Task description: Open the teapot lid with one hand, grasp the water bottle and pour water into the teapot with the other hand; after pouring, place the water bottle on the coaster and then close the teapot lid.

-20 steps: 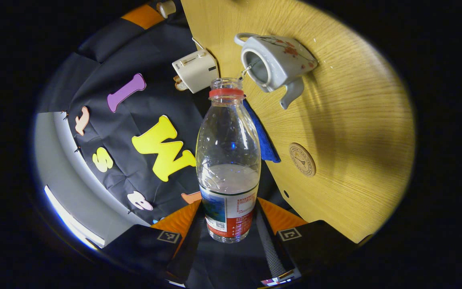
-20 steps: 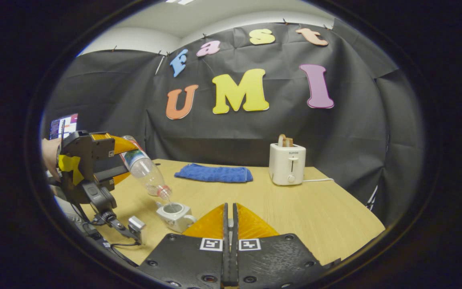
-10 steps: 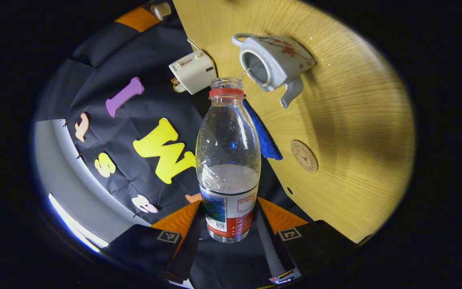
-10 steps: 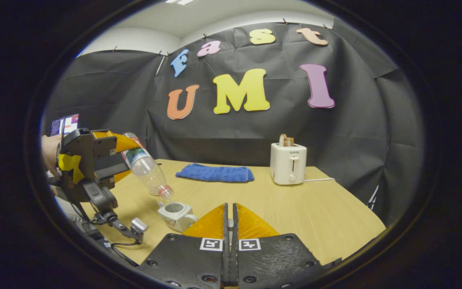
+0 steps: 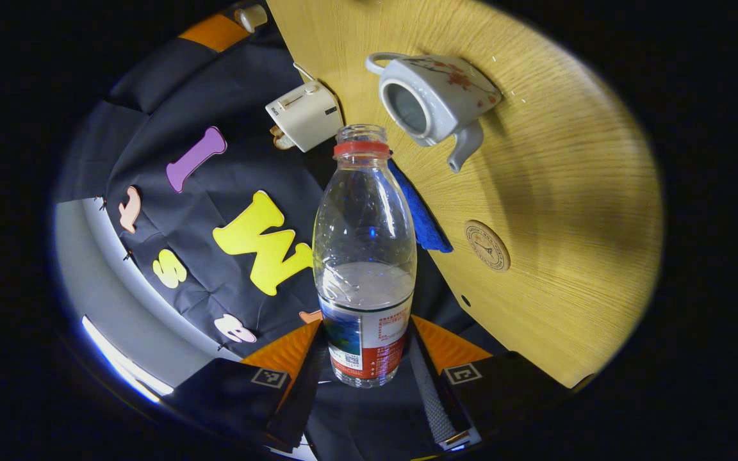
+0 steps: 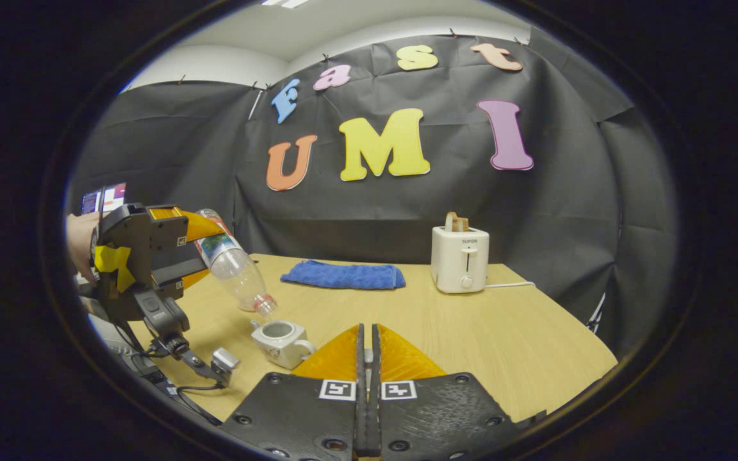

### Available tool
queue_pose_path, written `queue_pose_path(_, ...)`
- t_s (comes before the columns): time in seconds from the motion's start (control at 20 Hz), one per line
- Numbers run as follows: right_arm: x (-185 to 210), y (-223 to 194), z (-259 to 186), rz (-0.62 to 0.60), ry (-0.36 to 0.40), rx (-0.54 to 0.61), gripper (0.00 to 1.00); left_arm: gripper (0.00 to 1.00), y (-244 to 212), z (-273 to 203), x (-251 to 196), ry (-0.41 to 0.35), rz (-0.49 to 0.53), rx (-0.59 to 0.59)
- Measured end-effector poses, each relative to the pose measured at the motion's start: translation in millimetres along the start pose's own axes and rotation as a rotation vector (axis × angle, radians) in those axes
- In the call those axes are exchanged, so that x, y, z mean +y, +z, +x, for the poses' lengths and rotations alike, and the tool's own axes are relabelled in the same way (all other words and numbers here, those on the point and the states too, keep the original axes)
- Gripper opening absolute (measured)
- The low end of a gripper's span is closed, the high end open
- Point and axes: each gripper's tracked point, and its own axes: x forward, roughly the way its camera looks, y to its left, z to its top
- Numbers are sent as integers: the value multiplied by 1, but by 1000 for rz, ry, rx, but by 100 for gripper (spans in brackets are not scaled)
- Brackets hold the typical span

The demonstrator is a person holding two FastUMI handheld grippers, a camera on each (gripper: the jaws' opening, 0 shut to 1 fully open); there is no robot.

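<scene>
table (image 6: 471, 326): light wood | on it: teapot (image 6: 279, 340), towel (image 6: 342, 276), toaster (image 6: 460, 258), coaster (image 5: 487, 246)

left tool (image 5: 369, 358) clamped, right tool (image 6: 367, 346) closed

water stream from water bottle (image 5: 365, 256) into teapot (image 5: 432, 102) stopped; bottle neck tipped up slightly.
</scene>
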Motion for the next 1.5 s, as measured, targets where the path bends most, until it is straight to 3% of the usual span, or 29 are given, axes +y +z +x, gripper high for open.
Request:
queue_pose_path(0.25, -3, 0, -2, 3, -5, -2, 0, 77, 2, 2, -2, -6, -29, -11)
queue_pose_path(0.35, -4, 1, -2, 8, -7, -5, 0, 73, 3, 2, -5, -11, -63, -10)
queue_pose_path(0.55, -5, 1, -3, 11, -13, -3, 0, 73, 3, 1, -14, -7, -213, -30)
queue_pose_path(0.65, -4, 2, -3, 16, -15, -2, 0, 72, -5, 4, -23, -19, -368, -24)
queue_pose_path(0.95, 10, 13, -2, -14, -12, -12, 0, 74, -26, 5, -62, -116, -1024, 24)
queue_pose_path(1.15, 24, 19, -2, -27, 5, -16, 0, 74, -19, 13, -72, -236, -1518, 12)
queue_pose_path(1.25, 30, 21, -2, -28, 11, -15, 0, 74, -12, 19, -71, -295, -1718, -20)
queue_pose_path(1.4, 34, 23, -2, -38, 12, -17, 0, 75, -5, 37, -70, -368, -1914, -56)
queue_pose_path(1.5, 37, 22, -2, -39, 13, -14, 0, 74, -4, 59, -63, -358, -1984, -105)
